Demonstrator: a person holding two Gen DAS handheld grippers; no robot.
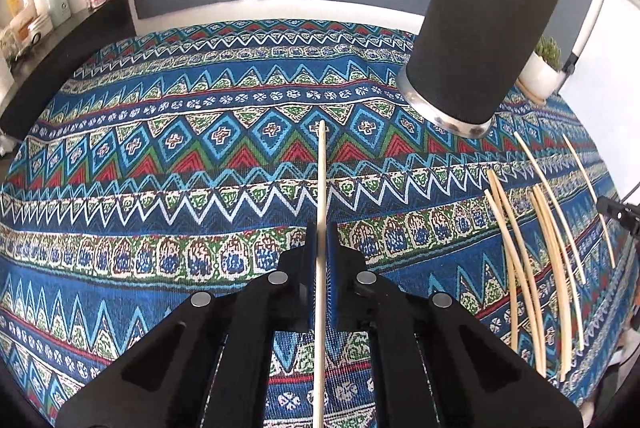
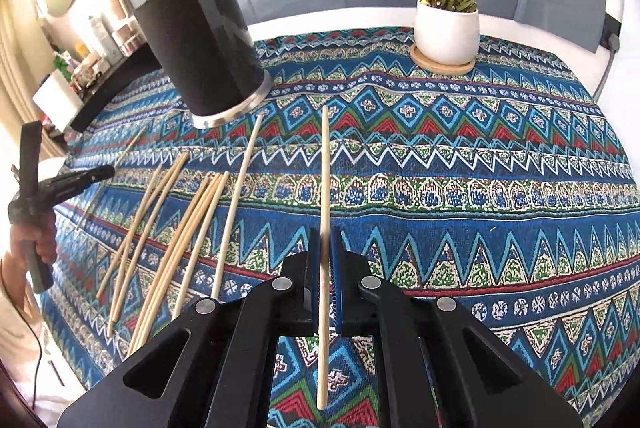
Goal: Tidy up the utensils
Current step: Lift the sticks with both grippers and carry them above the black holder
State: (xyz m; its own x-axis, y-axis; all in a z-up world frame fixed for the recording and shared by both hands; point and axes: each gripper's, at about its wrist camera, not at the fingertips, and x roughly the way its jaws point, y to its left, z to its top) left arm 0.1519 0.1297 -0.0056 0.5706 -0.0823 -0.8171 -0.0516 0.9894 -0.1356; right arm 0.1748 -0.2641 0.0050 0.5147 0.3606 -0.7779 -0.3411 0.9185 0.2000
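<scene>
Left gripper (image 1: 320, 248) clamped on one chopstick (image 1: 321, 188); right gripper (image 2: 326, 252) clamped on another chopstick (image 2: 325, 188). Loose chopsticks (image 2: 180, 228) lie on patterned desk cloth (image 2: 480, 168) near black holder (image 2: 204, 48).

pale chopsticks (image 2: 176, 228) scattered flat, black holder (image 2: 200, 48) upright

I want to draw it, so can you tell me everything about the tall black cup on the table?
The black cup is a tall round holder with a dull, dark wall and a shiny silver band around its bottom. It stands upright on the patterned tablecloth, toward the far side. Loose wooden sticks lie on the cloth in front of it. Its inside cannot be seen.
</scene>
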